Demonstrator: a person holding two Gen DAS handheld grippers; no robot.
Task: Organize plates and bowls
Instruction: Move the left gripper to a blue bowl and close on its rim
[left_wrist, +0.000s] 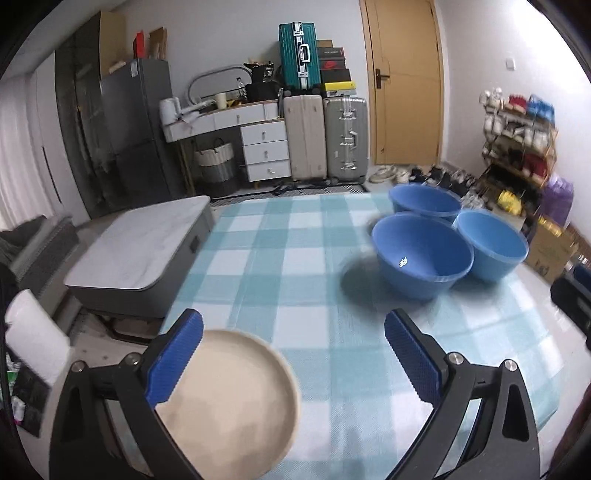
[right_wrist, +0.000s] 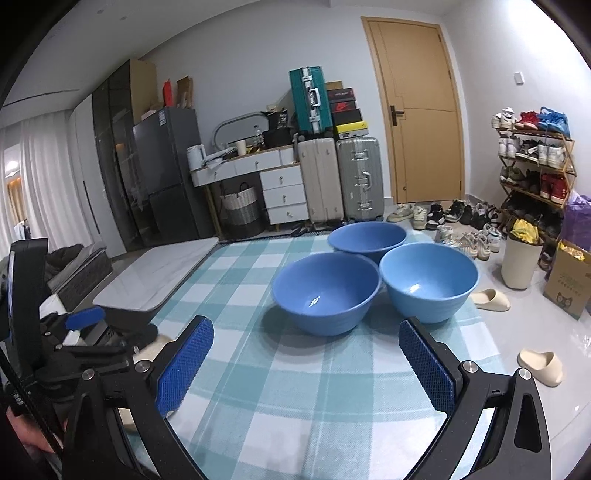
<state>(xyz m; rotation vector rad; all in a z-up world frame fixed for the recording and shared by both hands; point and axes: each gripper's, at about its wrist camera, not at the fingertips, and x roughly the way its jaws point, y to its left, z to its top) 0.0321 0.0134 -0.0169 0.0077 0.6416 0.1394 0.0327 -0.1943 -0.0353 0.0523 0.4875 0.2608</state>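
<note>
Three blue bowls stand close together on the checked tablecloth (right_wrist: 295, 387): a near one (right_wrist: 327, 293), a right one (right_wrist: 428, 282) and a far one (right_wrist: 367, 238). They also show in the left wrist view, the near bowl (left_wrist: 421, 256) ahead and to the right. A beige plate (left_wrist: 236, 402) lies at the table's near left, under my left gripper (left_wrist: 293, 354), which is open; its left finger overlaps the plate's rim. My right gripper (right_wrist: 306, 363) is open and empty, just short of the near bowl. The left gripper shows at the right wrist view's left edge (right_wrist: 85, 319).
A low grey-white coffee table (left_wrist: 140, 243) stands left of the table. Suitcases (right_wrist: 340, 181), drawers and a fridge line the back wall. A shoe rack (right_wrist: 535, 166), shoes, slippers (right_wrist: 541, 367), a bin and a cardboard box are on the floor at right.
</note>
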